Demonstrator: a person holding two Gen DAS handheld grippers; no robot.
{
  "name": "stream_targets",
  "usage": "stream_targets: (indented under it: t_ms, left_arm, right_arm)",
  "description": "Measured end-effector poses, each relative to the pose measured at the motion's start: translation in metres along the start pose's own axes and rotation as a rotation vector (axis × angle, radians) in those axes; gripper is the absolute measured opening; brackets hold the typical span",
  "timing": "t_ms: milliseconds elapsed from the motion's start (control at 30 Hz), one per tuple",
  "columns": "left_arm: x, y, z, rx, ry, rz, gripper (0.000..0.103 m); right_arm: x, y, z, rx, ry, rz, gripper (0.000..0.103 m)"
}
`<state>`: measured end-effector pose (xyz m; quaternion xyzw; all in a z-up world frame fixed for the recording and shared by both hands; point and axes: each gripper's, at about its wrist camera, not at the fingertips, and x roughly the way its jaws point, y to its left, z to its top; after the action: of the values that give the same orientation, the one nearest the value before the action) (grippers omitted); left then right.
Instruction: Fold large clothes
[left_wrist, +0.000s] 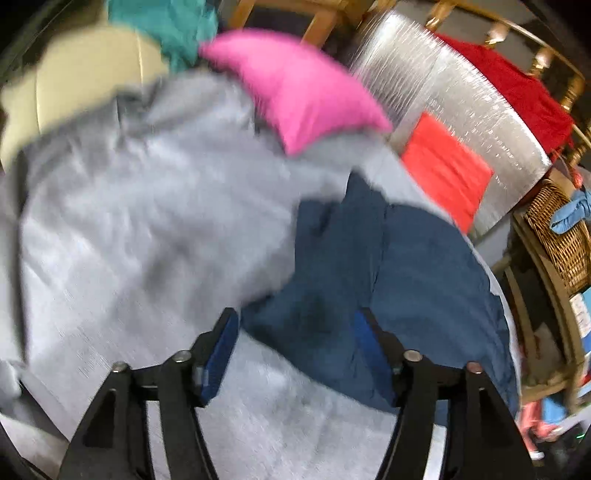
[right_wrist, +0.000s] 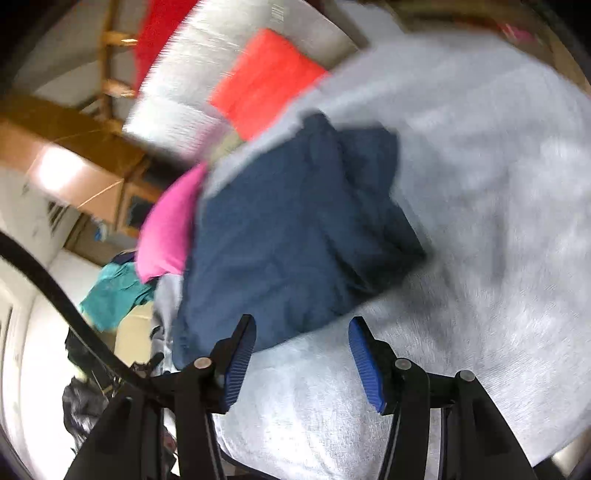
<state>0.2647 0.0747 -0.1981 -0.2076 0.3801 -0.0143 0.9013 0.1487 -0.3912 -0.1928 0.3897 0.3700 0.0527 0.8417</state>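
Note:
A folded navy blue garment lies on a wide light grey cloth that covers the work surface. My left gripper hangs over the garment's near edge with its blue-padded fingers wide apart; navy cloth shows between the tips, but the pads do not press on it. My right gripper stands open at the garment's near edge, its left fingertip beside the hem and grey cloth under the gap. Both views are blurred.
A pink pillow rests against the far side of the grey cloth. Beyond it are a folded red-orange piece on a silver sheet, a teal cloth and a wicker basket.

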Motion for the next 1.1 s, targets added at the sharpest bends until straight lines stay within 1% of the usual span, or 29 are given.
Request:
stream_targets:
  t_ms: [33, 67, 133, 200, 300, 333, 367, 400, 433, 467, 533, 567, 667, 700, 733, 767, 833, 867, 967, 1100]
  left_arm:
    - [-0.002, -0.007, 0.000, 0.035, -0.025, -0.006, 0.072]
    - [-0.001, -0.011, -0.001, 0.065, -0.033, -0.010, 0.072]
    - [0.008, -0.027, -0.001, 0.136, -0.018, -0.025, 0.072]
    - [0.017, -0.040, -0.002, 0.191, 0.001, -0.022, 0.072]
    - [0.028, -0.051, -0.005, 0.244, 0.022, 0.029, 0.072]
    - [0.036, -0.053, -0.010, 0.257, 0.047, 0.052, 0.072]
    - [0.053, -0.054, -0.013, 0.285, 0.108, 0.103, 0.072]
    - [0.053, -0.051, -0.023, 0.310, 0.152, 0.139, 0.072]
    - [0.064, -0.049, -0.028, 0.335, 0.189, 0.167, 0.073]
    - [0.067, -0.050, -0.030, 0.348, 0.193, 0.179, 0.073]
    - [0.067, -0.053, -0.029, 0.370, 0.171, 0.193, 0.073]
    - [0.067, -0.053, -0.029, 0.379, 0.164, 0.198, 0.074]
    - [0.070, -0.055, -0.030, 0.389, 0.150, 0.227, 0.076]
    - [0.070, -0.055, -0.031, 0.393, 0.142, 0.239, 0.079]
    - [0.071, -0.056, -0.032, 0.401, 0.131, 0.253, 0.080]
    - [0.071, -0.057, -0.033, 0.410, 0.123, 0.266, 0.083]
    - [0.071, -0.060, -0.034, 0.427, 0.107, 0.277, 0.084]
    - [0.068, -0.062, -0.033, 0.433, 0.101, 0.278, 0.084]
    - [0.068, -0.064, -0.036, 0.460, 0.091, 0.285, 0.086]
    - [0.065, -0.065, -0.037, 0.482, 0.082, 0.288, 0.086]
  right_arm:
    - [-0.005, 0.007, 0.002, -0.037, -0.038, -0.007, 0.056]
    - [-0.008, 0.013, 0.004, -0.068, -0.073, -0.017, 0.054]
    - [0.005, 0.023, 0.012, -0.086, -0.063, -0.018, 0.042]
    - [0.018, 0.028, 0.016, -0.086, -0.044, -0.030, 0.041]
    - [0.052, 0.031, 0.017, -0.091, 0.036, -0.051, 0.041]
    - [0.071, 0.028, 0.016, -0.084, 0.091, -0.084, 0.041]
    - [0.086, 0.024, 0.013, -0.081, 0.137, -0.116, 0.041]
    - [0.098, 0.021, 0.011, -0.083, 0.183, -0.150, 0.039]
    - [0.103, 0.020, 0.010, -0.087, 0.201, -0.168, 0.038]
    - [0.101, 0.022, 0.010, -0.093, 0.199, -0.171, 0.038]
    - [0.096, 0.028, 0.015, -0.100, 0.181, -0.156, 0.038]
    - [0.091, 0.033, 0.018, -0.108, 0.152, -0.146, 0.038]
    - [0.088, 0.056, 0.025, -0.188, 0.094, -0.118, 0.038]
    - [0.091, 0.062, 0.026, -0.215, 0.087, -0.124, 0.038]
    - [0.100, 0.068, 0.027, -0.239, 0.084, -0.150, 0.038]
    - [0.108, 0.069, 0.027, -0.245, 0.095, -0.174, 0.039]
    - [0.137, 0.060, 0.027, -0.246, 0.153, -0.226, 0.035]
    - [0.140, 0.056, 0.028, -0.237, 0.152, -0.226, 0.035]
    - [0.139, 0.057, 0.029, -0.229, 0.155, -0.237, 0.035]
    - [0.138, 0.057, 0.027, -0.206, 0.153, -0.229, 0.036]
